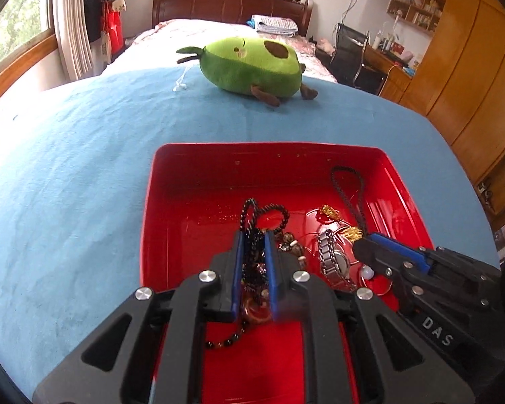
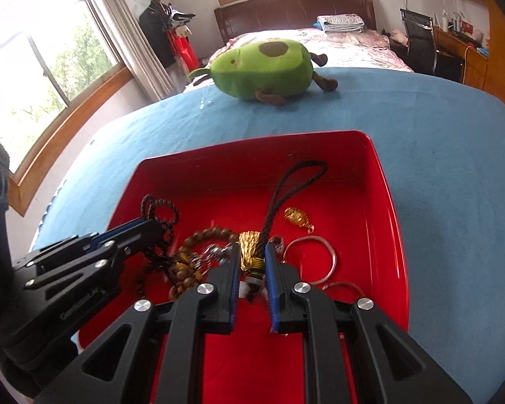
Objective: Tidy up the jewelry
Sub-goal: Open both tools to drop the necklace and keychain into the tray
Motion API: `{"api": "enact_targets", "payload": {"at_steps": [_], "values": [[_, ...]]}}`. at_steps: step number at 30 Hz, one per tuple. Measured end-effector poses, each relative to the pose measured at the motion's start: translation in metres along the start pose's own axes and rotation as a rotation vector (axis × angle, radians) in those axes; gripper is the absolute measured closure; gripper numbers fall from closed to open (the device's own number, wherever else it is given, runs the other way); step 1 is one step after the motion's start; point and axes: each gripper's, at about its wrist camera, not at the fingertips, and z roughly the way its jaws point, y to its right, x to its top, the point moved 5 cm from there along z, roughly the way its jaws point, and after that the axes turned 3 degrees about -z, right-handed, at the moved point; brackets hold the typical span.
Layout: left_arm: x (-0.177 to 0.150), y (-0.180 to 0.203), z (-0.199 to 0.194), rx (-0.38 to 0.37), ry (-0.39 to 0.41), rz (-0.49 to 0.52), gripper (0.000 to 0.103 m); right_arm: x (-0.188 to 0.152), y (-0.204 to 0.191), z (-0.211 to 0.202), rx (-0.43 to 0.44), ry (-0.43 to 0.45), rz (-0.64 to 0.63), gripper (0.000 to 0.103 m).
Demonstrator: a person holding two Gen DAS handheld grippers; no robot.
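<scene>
In the red tray (image 1: pixel 192 181), on the blue cloth (image 1: pixel 84 168) of the counter, both tools are working over one heap of jewelry. The left tool (image 1: pixel 255 252) is clamping a bunch of dark beads (image 1: pixel 252 222), its pads pressing on the strands, with a loop of them trailing near its base. The right tool (image 2: pixel 252 262) is closing on a gold tassel (image 2: pixel 249 247) whose black cord (image 2: pixel 286 185) is looping toward the far wall of the tray.

The risk, as I judge it, is tangling. The bead strands are lying just beside a brown bracelet (image 2: pixel 205 235) and a watch (image 1: pixel 333 256), so lifting them may drag neighbours up and spill them onto the cloth. The tassel's cord may be snagging the thin bangle (image 2: pixel 320 256) to its right, or the gold charm (image 2: pixel 296 217) farther off. With both tools pulling from the same heap, a shared knot could jerk a piece loose from either grip. The slick tray may also be sliding on the soft cloth. The green plush (image 1: pixel 252 67) is sitting well apart at the far side, out of harm.
</scene>
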Motion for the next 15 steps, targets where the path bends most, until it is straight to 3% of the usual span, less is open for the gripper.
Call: {"api": "enact_targets", "payload": {"at_steps": [4,10,15], "values": [[-0.001,-0.006,0.000,0.008,0.002,-0.011,0.072,-0.003,0.009,0.000,0.002,0.000,0.026,0.087],[-0.008,-0.011,-0.016,0.033,0.035,-0.010,0.068,-0.008,0.013,-0.016,0.004,0.018,0.035,0.087],[-0.016,-0.007,-0.031,0.048,0.061,0.013,0.056,-0.011,0.009,-0.022,0.005,0.019,0.027,0.087]]}}
